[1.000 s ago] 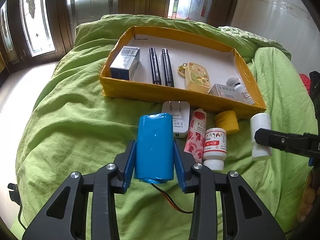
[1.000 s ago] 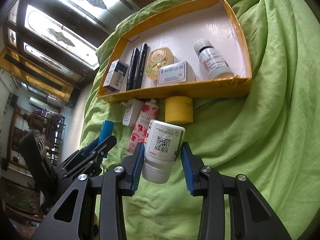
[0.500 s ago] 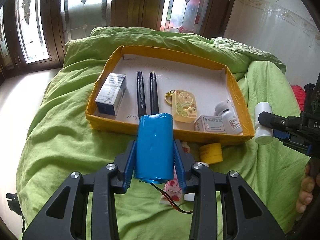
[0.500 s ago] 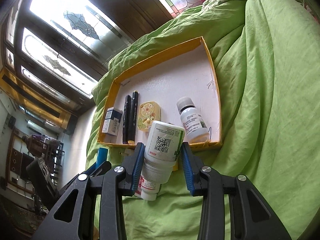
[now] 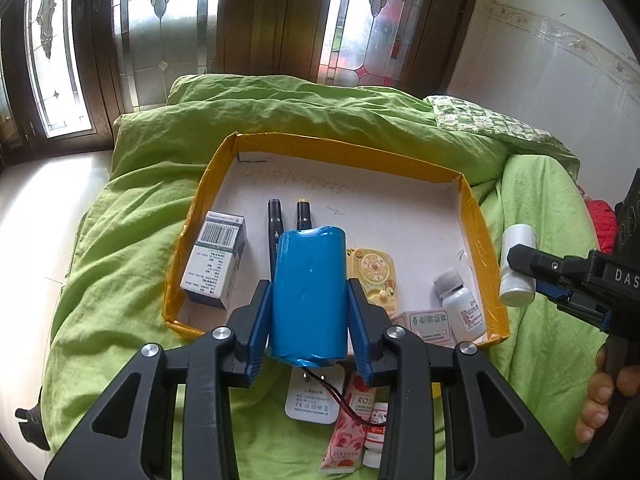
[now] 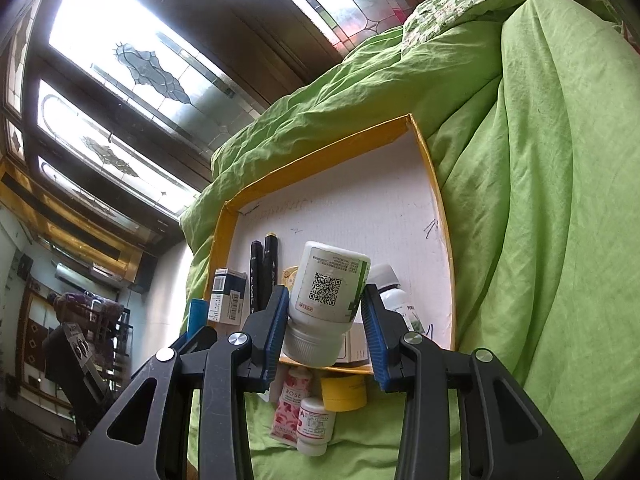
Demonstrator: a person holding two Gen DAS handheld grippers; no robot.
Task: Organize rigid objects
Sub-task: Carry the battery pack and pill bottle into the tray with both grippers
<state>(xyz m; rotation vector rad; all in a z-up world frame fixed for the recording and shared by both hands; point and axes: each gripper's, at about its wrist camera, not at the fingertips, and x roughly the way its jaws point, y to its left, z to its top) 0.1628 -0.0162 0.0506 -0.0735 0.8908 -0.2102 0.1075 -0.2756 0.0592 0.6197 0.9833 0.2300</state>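
My left gripper [image 5: 307,320] is shut on a blue battery pack [image 5: 308,292] with red and black wires, held above the near edge of the yellow-rimmed tray [image 5: 476,220]. My right gripper [image 6: 325,320] is shut on a white bottle with a QR label [image 6: 328,300], cap toward me, above the tray's near right corner; it also shows in the left wrist view [image 5: 516,268]. In the tray [image 6: 440,208] lie a blue-white box [image 5: 214,260], two black markers [image 5: 276,224], a yellow tag [image 5: 374,276], a small carton [image 5: 430,322] and a small bottle [image 5: 460,304].
On the green bedcover [image 5: 120,280] in front of the tray lie a white charger [image 5: 314,400], a pink rose tube [image 5: 348,428], a small red-labelled bottle [image 6: 316,424] and a yellow jar [image 6: 344,392]. Windows and a white wall stand behind the bed.
Both grippers have risen and moved forward over the tray's near edge, each still holding its object. The loose items on the bedcover now sit below and behind the fingertips.
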